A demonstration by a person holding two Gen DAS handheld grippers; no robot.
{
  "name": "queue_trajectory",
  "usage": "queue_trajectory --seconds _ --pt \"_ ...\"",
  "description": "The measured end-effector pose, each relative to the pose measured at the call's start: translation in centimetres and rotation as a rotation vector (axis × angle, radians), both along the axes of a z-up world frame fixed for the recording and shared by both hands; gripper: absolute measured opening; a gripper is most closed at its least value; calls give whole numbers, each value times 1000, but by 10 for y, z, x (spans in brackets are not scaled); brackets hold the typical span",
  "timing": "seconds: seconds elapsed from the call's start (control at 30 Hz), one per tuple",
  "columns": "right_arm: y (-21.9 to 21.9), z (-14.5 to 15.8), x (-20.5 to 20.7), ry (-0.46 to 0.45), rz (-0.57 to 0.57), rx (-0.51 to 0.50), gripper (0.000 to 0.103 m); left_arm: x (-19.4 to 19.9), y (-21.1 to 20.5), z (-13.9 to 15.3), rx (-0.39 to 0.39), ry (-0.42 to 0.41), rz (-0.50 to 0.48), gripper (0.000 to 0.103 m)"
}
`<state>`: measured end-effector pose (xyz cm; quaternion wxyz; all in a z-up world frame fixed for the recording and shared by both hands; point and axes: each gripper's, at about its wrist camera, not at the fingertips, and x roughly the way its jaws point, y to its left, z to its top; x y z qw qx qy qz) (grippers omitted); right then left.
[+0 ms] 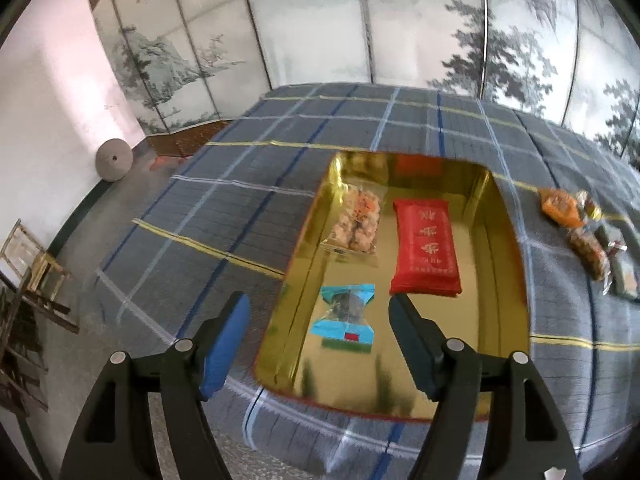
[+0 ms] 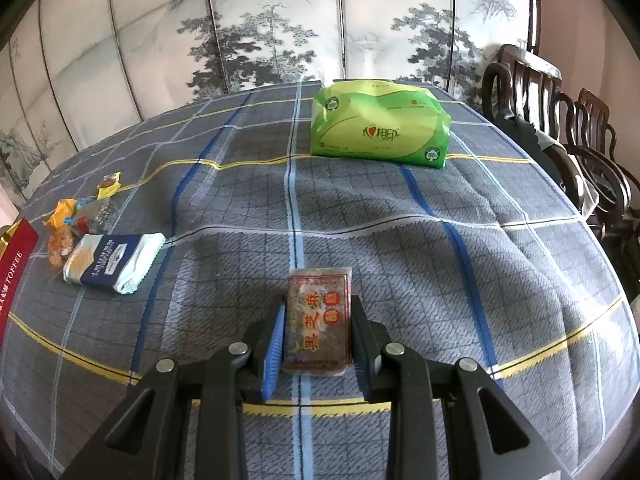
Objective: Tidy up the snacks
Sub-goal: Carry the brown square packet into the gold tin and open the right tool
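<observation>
A gold tin tray (image 1: 508,280) lies on the plaid tablecloth. In it are a red packet (image 1: 426,246), a clear bag of pale snacks (image 1: 357,220) and a blue-ended wrapped sweet (image 1: 345,316). My left gripper (image 1: 320,320) is open and empty, hovering above the tray's near left corner, over the blue sweet. My right gripper (image 2: 318,334) is shut on a brown sesame snack pack (image 2: 318,320) and holds it above the cloth. Loose snacks (image 1: 588,236) lie right of the tray; in the right wrist view they show as a small pile (image 2: 80,220) beside a blue-and-white packet (image 2: 112,262).
A green tissue pack (image 2: 380,124) sits at the table's far side. A red toffee lid (image 2: 14,264) shows at the left edge. Dark wooden chairs (image 2: 560,120) stand to the right. A painted folding screen (image 1: 320,20) runs behind the table.
</observation>
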<state>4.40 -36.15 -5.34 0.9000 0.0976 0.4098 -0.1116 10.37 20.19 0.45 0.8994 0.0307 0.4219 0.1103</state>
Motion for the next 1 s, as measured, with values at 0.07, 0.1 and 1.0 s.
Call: queue_trajectory --seconds 0.07,0.1,1.0 --pt "1 0 -1 1 3 10 30 -10 -1 13 6 -30 21 69" --pt "1 1 -1 0 3 15 30 -13 -1 19 8 -43 28 71" --pt "193 96 27 -141 465 82 30 -63 3 83 25 -194 99 86"
